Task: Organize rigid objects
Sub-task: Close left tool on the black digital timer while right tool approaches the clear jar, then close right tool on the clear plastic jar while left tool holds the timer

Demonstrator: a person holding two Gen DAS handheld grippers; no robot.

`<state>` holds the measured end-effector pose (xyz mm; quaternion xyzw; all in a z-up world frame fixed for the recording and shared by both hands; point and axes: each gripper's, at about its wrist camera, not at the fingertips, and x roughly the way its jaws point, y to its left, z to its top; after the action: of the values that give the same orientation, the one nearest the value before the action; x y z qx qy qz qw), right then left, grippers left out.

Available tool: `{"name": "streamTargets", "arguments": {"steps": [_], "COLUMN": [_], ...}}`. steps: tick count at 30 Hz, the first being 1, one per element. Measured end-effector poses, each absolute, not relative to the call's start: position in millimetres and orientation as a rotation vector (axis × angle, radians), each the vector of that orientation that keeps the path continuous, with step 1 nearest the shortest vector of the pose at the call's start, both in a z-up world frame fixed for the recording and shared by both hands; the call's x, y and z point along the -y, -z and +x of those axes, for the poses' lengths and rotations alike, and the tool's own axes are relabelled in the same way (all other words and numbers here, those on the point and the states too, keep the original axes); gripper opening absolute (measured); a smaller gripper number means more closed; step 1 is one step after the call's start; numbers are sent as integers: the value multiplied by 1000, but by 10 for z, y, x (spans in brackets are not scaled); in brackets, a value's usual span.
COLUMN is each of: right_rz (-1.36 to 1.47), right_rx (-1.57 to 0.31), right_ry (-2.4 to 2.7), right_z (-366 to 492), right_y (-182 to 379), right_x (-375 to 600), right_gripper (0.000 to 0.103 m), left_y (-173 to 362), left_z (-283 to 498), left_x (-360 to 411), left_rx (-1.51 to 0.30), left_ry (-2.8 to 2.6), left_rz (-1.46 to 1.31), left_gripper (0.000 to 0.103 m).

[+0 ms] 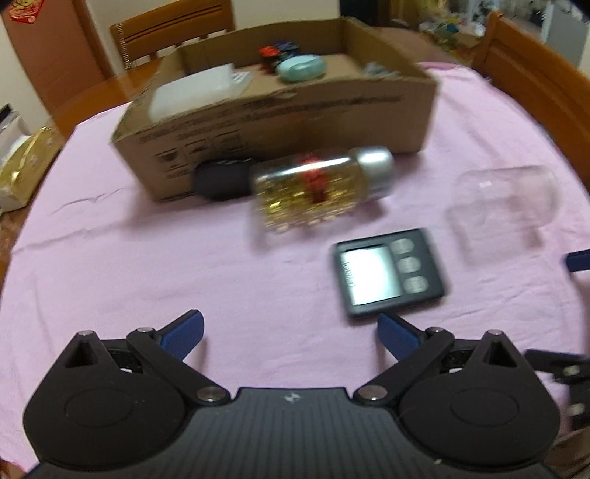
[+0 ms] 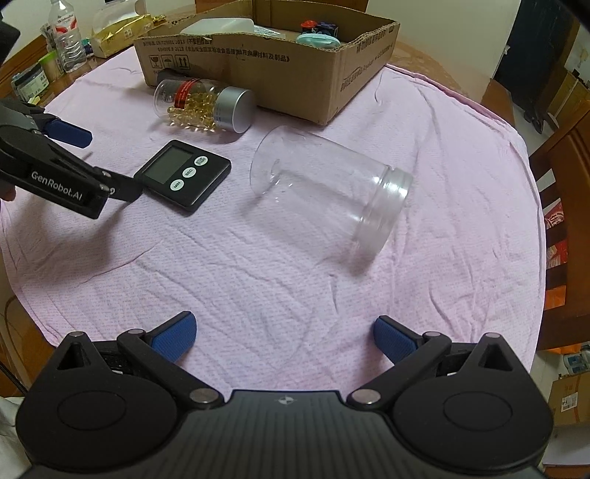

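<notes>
On the pink cloth lie a black digital timer (image 1: 391, 271) (image 2: 183, 172), a capsule bottle with a silver cap (image 1: 319, 188) (image 2: 204, 104) and an empty clear jar (image 1: 503, 212) (image 2: 328, 191), both on their sides. Behind them stands an open cardboard box (image 1: 280, 110) (image 2: 295, 62) holding a white container (image 1: 195, 90), a teal case (image 1: 301, 68) (image 2: 319, 41) and small dark items. My left gripper (image 1: 291, 329) (image 2: 107, 164) is open, low over the cloth just short of the timer. My right gripper (image 2: 284, 333) is open and empty, in front of the jar.
A dark object (image 1: 221, 180) lies against the box front beside the capsule bottle. Wooden chairs (image 1: 534, 77) stand around the table. Past the cloth's left edge are a gold packet (image 2: 121, 31), a water bottle (image 2: 68, 37) and small jars (image 2: 33, 79).
</notes>
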<state>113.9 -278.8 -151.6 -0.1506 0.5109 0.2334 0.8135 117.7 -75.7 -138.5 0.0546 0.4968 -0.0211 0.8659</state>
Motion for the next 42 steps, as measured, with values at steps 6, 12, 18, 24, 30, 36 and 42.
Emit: {"name": "streamTargets", "arguments": {"steps": [6, 12, 18, 24, 30, 36, 42], "right_rz": [-316, -315, -321, -317, -316, -307, -207], "right_rx": [-1076, -1067, -1066, -1058, -1078, -1079, -1051], "right_ry": [-499, -502, -511, -510, -499, -456, -362], "right_z": [1108, 1096, 1099, 1082, 1123, 1199, 1418], "right_y": [1520, 1519, 1517, 1524, 1514, 1453, 1335], "right_x": [2800, 2813, 2811, 2819, 2791, 2744, 2733], "right_gripper": [103, 103, 103, 103, 103, 103, 103], "left_y": [1361, 1522, 1492, 1484, 1476, 1459, 1461], "left_z": [1269, 1414, 1369, 1463, 1443, 1388, 1384], "left_x": [1111, 1257, 1120, 1186, 1095, 776, 465], "left_rx": [-985, -1007, -1014, -1028, -1035, -1045, -1047], "left_ry": [116, 110, 92, 95, 121, 74, 38], "left_rz": [106, 130, 96, 56, 78, 96, 104], "left_gripper": [100, 101, 85, 73, 69, 69, 69]}}
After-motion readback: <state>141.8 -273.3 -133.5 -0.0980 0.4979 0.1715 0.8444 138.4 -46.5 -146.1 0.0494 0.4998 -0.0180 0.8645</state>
